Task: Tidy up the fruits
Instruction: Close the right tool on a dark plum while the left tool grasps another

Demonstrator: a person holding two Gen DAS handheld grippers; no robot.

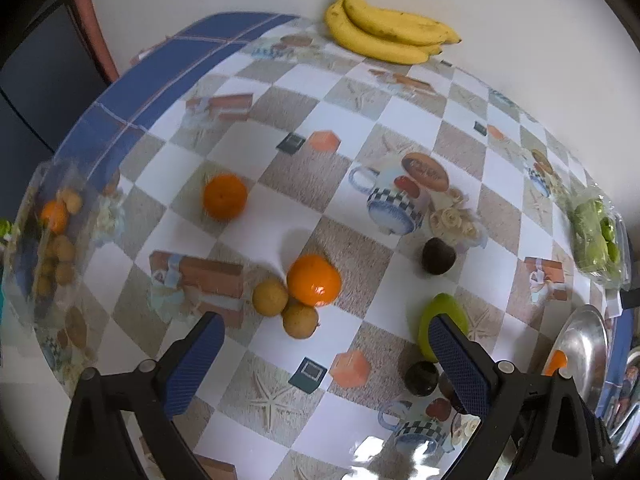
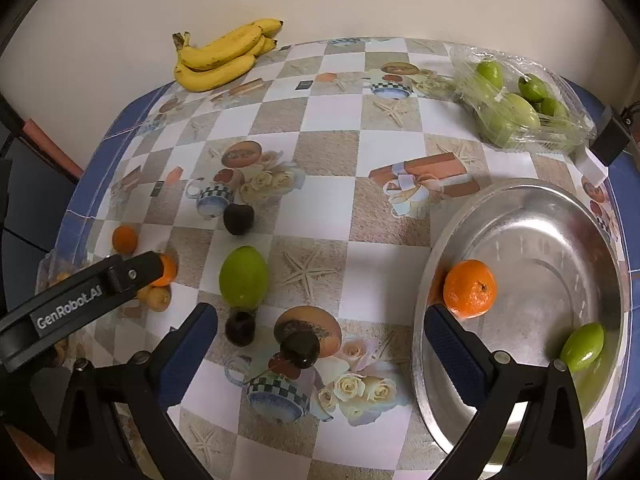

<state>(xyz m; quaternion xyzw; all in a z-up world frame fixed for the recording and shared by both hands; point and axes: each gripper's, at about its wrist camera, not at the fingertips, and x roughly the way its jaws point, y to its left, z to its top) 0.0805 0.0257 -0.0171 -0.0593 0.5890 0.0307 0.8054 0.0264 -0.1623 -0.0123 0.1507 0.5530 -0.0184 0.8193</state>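
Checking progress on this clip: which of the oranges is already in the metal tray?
The orange at the metal tray's left rim, by the right gripper. The other two oranges lie on the tablecloth.

Checked white-and-beige tablecloth (image 2: 328,220) with blue border, yellow bananas (image 2: 224,56) far left, silver metal tray (image 2: 560,220) right — orange mandarin (image 2: 470,288), green fruit (image 2: 582,346), blue-padded black gripper fingers (image 2: 452,344).

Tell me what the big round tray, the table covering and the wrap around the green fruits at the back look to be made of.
Tray: looks like metal, probably steel or aluminium; dull silver sheen that mirrors the orange.
Table covering: seemingly glossy vinyl or oilcloth; printed checks with glare patches.
Wrap: thin clear plastic film; crinkled and shiny, with the green fruits showing through.
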